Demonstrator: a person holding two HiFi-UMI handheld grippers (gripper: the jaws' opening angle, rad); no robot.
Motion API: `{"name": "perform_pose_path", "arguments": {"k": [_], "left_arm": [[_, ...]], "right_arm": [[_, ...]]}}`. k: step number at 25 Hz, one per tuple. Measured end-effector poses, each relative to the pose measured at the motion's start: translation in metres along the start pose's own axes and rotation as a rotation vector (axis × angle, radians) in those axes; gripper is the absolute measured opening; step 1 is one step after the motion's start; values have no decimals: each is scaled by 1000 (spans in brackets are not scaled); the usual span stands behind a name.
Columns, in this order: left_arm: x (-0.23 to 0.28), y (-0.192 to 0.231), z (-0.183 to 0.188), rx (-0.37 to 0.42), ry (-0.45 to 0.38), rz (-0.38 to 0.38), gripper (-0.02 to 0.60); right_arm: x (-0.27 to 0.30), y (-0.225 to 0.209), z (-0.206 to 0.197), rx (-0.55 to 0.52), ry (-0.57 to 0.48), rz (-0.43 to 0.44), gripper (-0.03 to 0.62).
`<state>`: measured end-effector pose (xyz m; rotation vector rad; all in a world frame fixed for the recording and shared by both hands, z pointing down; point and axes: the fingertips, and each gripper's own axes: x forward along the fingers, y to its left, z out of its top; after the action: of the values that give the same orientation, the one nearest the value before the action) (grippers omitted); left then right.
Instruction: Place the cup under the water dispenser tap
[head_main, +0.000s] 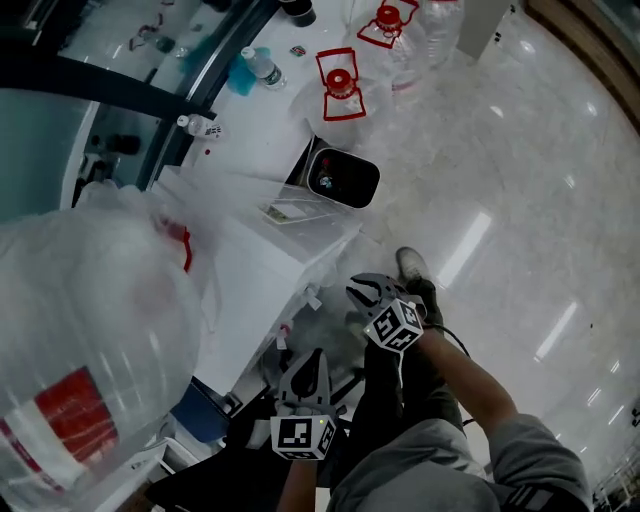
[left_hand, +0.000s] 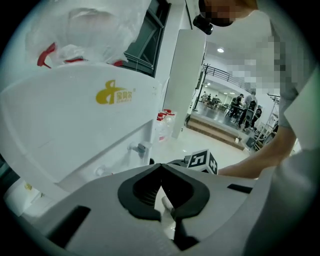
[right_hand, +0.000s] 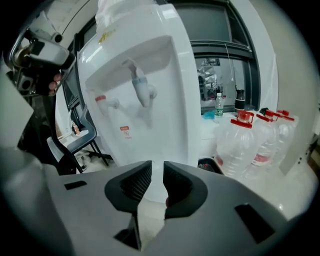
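Right gripper (right_hand: 157, 167), jaws narrowly apart with no cup visible between them, should I think first grip a cup upright, then center it under the tap (right_hand: 141, 90).

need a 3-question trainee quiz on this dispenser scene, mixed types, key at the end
1. True or false: the jaws of the left tongs stand wide apart.
2. How many taps show on the water dispenser in the right gripper view?
3. The caps on the big bottles beside the dispenser are: A blue, B red, C green.

Key:
1. False: the jaws meet at their tips.
2. Two: the red-marked tap and the bluish tap.
3. B.
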<state>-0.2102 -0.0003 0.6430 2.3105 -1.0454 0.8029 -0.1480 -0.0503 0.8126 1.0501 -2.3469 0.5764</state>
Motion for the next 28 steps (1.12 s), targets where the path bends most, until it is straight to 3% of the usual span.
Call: {"name": "perform_pose_path", "arguments": {"k": [5, 16, 24, 28], "left_arm": [[-17, -1, 22, 15, -34, 11, 11], [-53, -12, 79, 31, -147, 16, 11], [-85, -29, 134, 94, -279, -20, 11], [-108, -34, 164, 125, -357, -34, 11]], "right_arm": [[-40, 8, 43, 28, -97, -24, 33], [-120, 35, 148, 38, -259, 1, 11], [-196, 43, 221, 121, -369, -56, 11], [-235, 58, 262, 96, -419, -76, 11]]}}
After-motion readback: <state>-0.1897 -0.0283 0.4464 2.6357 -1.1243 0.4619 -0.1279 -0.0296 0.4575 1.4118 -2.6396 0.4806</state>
